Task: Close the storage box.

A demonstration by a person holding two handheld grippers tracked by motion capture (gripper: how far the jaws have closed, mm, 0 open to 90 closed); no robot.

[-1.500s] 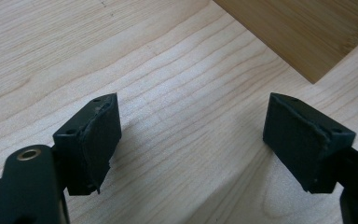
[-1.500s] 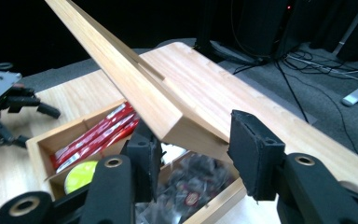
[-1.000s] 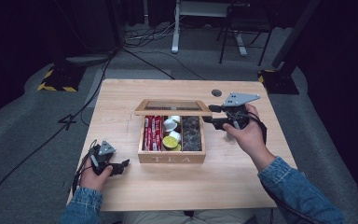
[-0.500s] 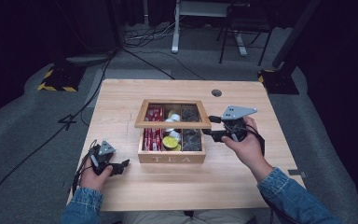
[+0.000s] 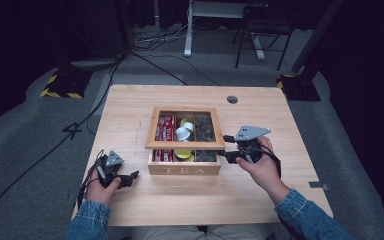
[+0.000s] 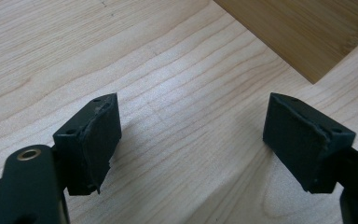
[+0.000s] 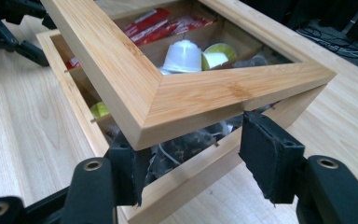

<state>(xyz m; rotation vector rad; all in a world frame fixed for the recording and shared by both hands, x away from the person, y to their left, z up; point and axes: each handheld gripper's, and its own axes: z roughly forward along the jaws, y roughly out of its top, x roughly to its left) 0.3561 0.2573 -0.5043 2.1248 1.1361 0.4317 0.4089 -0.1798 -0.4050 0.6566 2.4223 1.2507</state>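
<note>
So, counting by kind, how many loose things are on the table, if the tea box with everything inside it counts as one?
wooden tea box: 1
hand-held gripper: 2, the left hand-held gripper and the right hand-held gripper
Total: 3

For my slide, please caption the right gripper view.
Right gripper at the corner of the tea box's half-lowered lid.

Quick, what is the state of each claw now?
Left claw: open, empty, over the table.
Right claw: open, under the box lid, not clamped.
</note>
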